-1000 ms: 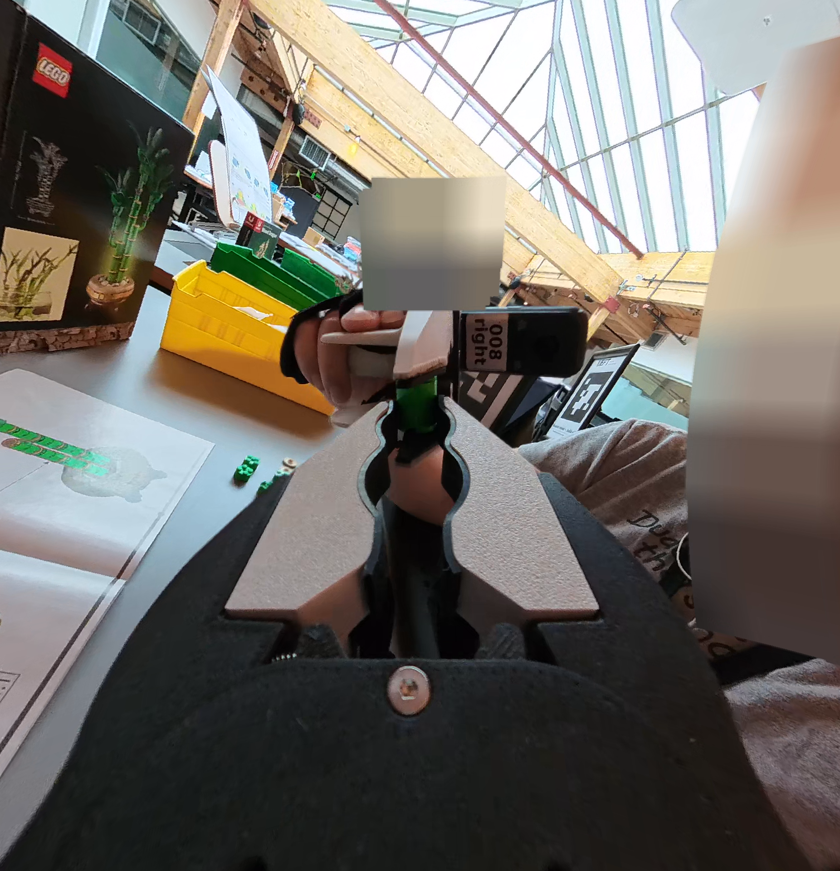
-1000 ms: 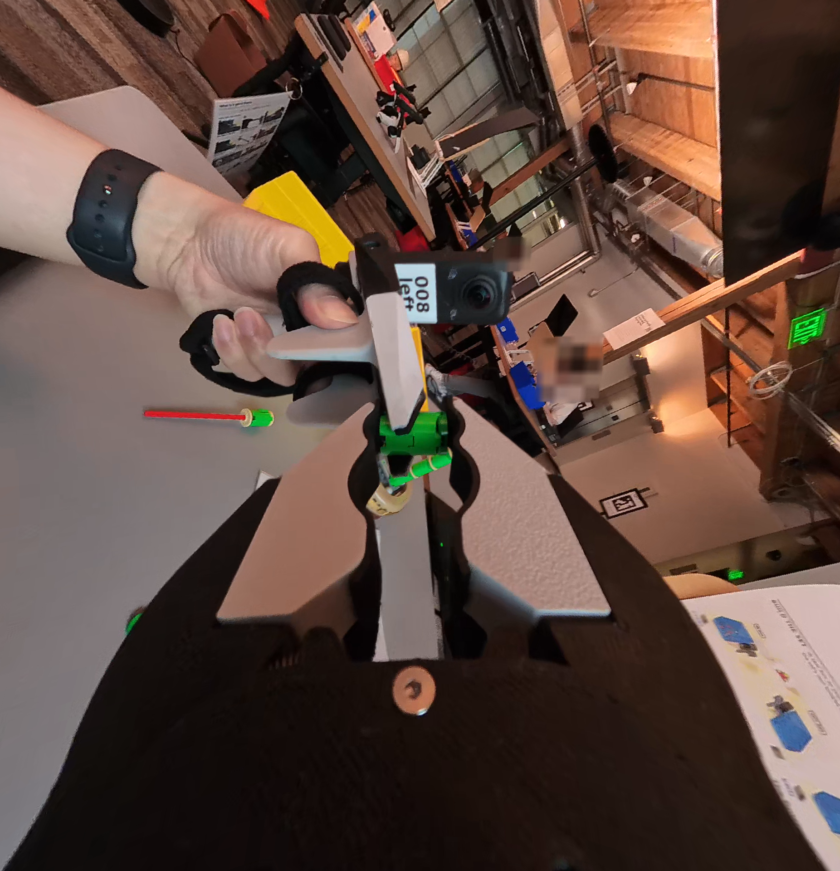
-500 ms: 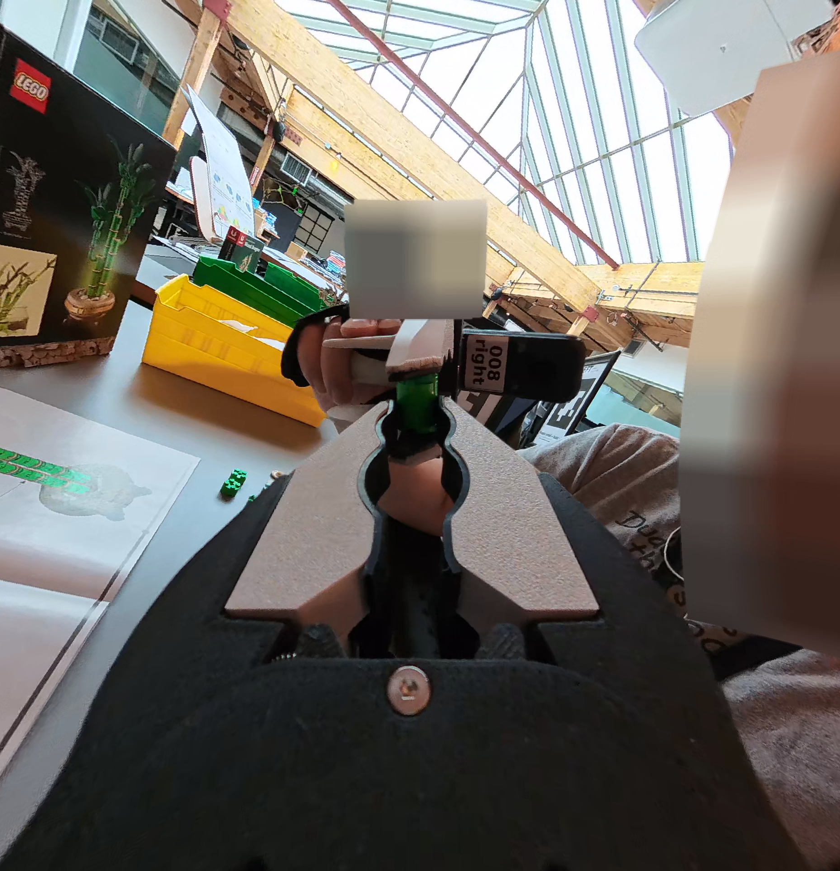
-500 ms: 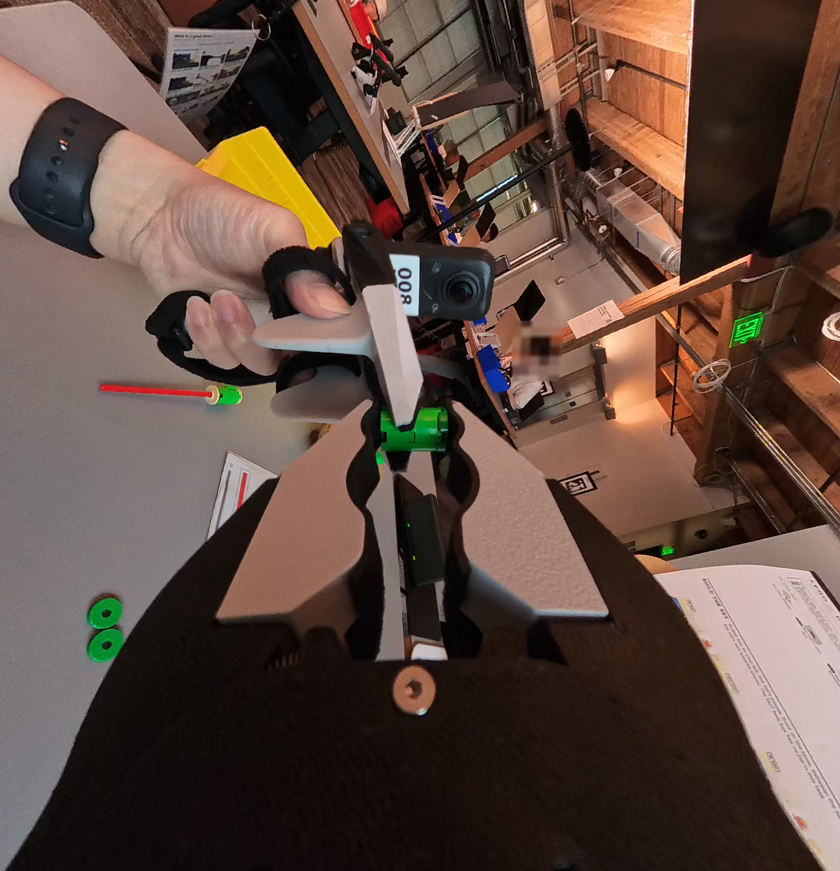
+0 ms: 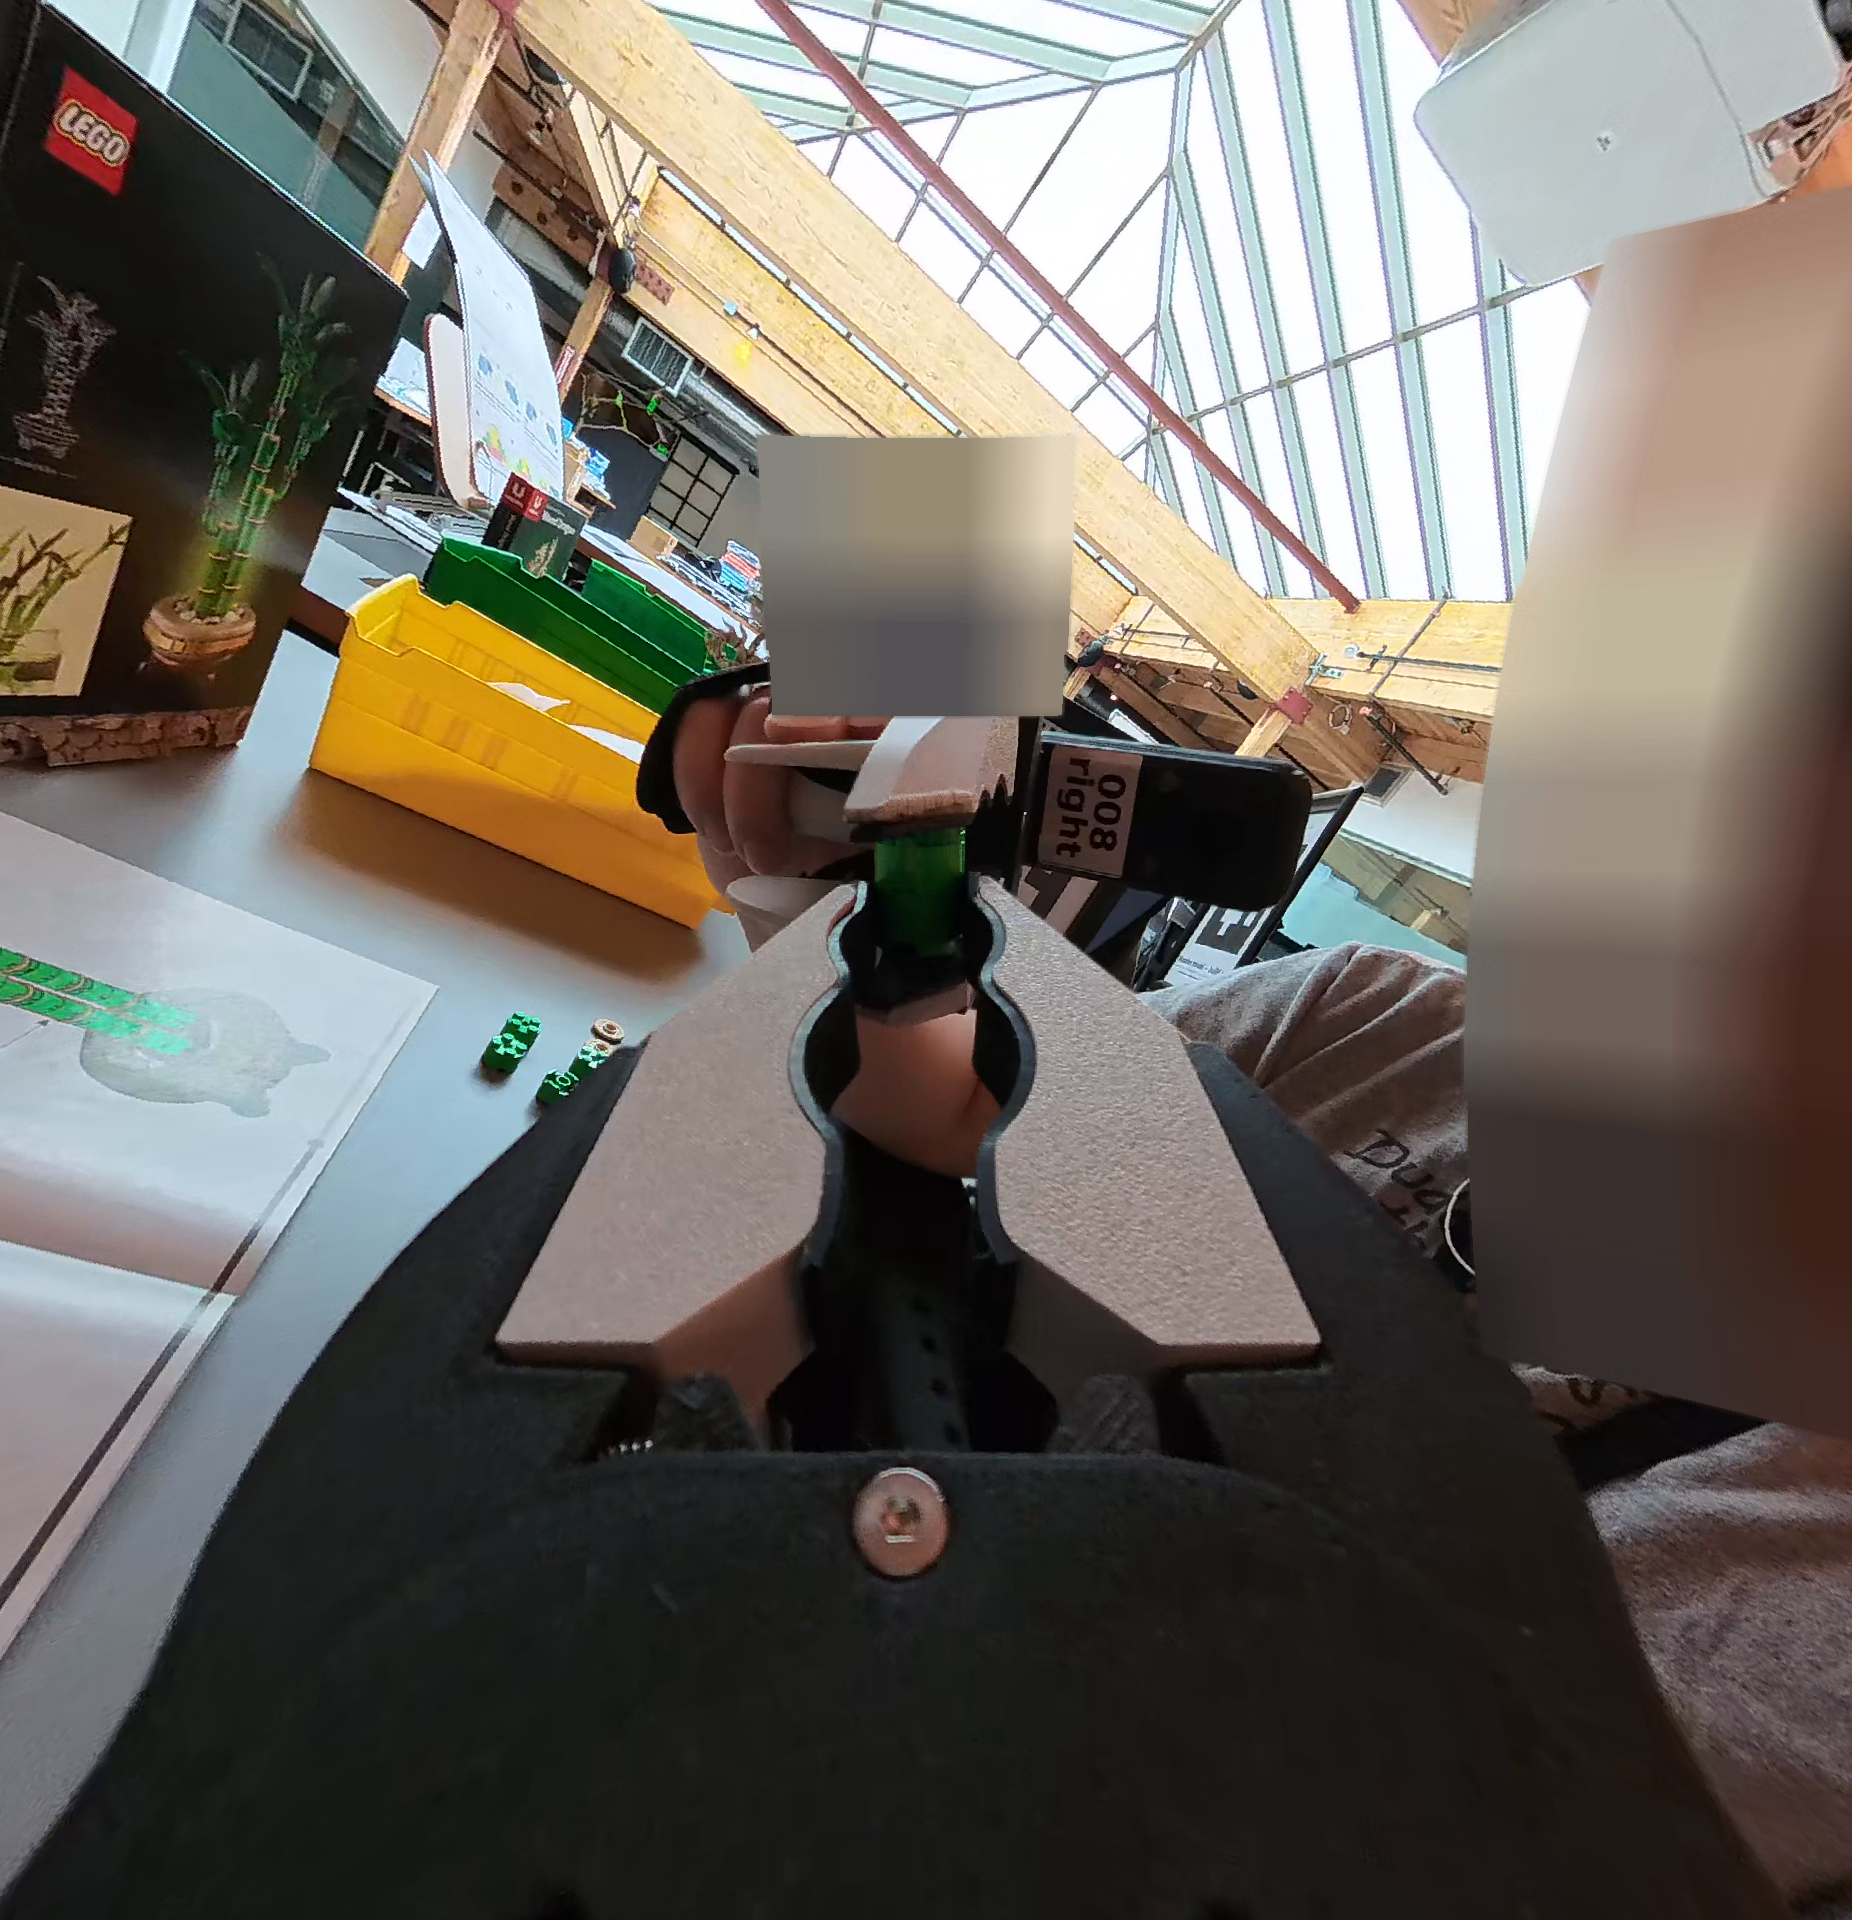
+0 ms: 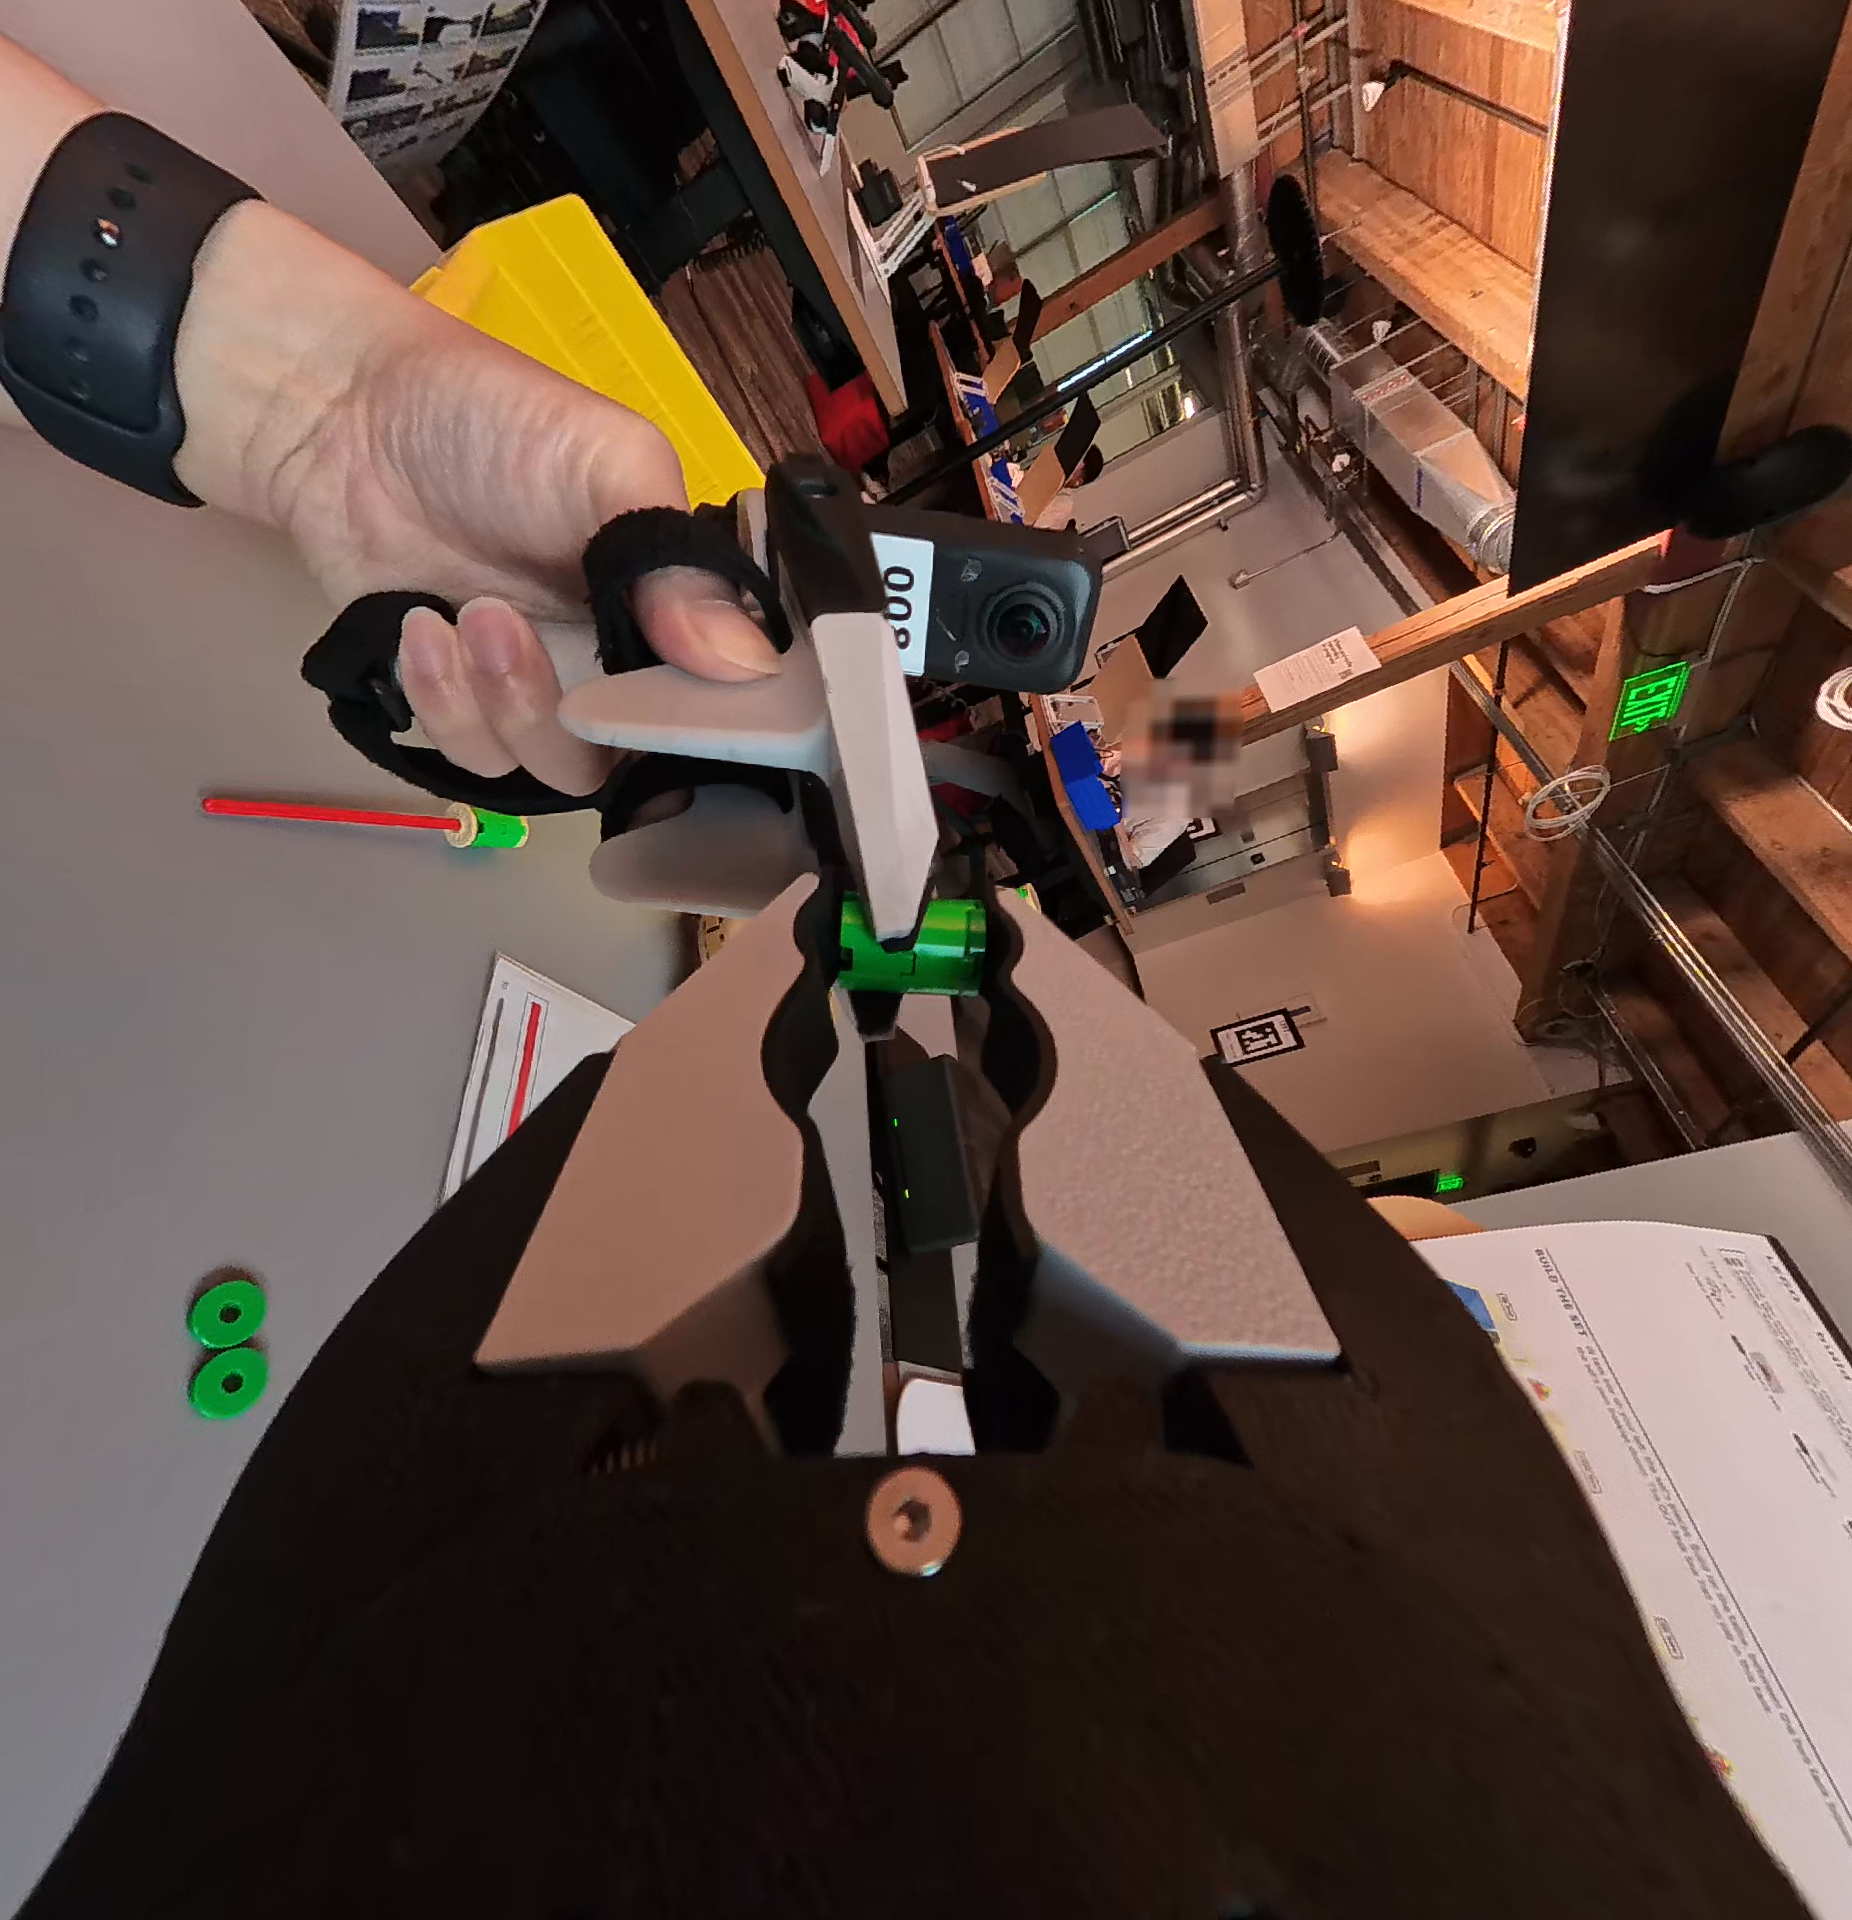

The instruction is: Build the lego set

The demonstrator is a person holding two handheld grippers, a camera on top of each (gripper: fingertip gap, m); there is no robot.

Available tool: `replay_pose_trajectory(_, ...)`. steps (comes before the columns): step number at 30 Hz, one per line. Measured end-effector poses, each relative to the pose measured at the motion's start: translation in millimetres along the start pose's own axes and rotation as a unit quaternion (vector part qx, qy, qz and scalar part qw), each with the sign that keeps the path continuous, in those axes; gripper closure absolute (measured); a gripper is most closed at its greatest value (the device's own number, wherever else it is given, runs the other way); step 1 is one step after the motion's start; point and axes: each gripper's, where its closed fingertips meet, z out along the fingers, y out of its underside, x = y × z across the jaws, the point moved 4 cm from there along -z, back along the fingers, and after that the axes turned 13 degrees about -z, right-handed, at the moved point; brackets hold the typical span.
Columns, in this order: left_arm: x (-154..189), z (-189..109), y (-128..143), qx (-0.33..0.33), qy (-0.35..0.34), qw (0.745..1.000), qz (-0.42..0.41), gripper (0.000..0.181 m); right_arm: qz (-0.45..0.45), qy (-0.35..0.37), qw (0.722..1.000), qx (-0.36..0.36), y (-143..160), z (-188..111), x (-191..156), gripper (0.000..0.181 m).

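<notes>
Both grippers pinch the same green cylinder (image 5: 919, 902) in mid-air above the table (image 6: 122, 1039), their fingers crossing at right angles.

In the left wrist view, the left gripper (image 5: 917, 914) has its fingers narrowed onto the cylinder's sides, at 12 o'clock from its own body. The right gripper (image 5: 917, 821) meets it from 12 o'clock, its tips flat across the cylinder's top end. A hand (image 5: 745, 790) holds that gripper at 11 o'clock of the cylinder.

In the right wrist view, the right gripper (image 6: 906, 945) is narrowed on the cylinder (image 6: 932, 940), which lies crosswise between the tips. The left gripper (image 6: 886, 914) comes down from 12 o'clock, one grey finger (image 6: 870, 758) across the cylinder's middle. The hand (image 6: 465, 499) gripping it, with a black watch band (image 6: 91, 312) on the wrist, sits at 10 o'clock.

On the table, in the right wrist view, a red rod with a green end (image 6: 361, 818) lies at 9 o'clock of the cylinder, and 2 green rings (image 6: 226, 1345) touch each other at 8 o'clock. A booklet (image 6: 1680, 1455) lies at 4 o'clock.

In the left wrist view, 2 small green bricks (image 5: 537, 1055) lie at 8 o'clock of the fingers, just beside an open instruction sheet (image 5: 122, 1091). A yellow bin (image 5: 486, 727) stands at 10 o'clock, a green bin (image 5: 579, 613) just behind it, and the set's black box (image 5: 153, 416) stands upright farther out at 10 o'clock.
</notes>
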Motion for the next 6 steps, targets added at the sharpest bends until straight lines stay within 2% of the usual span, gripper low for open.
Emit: replay_pose_trajectory(6, 7.9, -1.9, -2.9, 0.01, 0.016, 1.0, 0.022, 0.167, -0.009, 0.038, 0.999, 0.021, -7.2, 1.4, 6.8, 0.157)
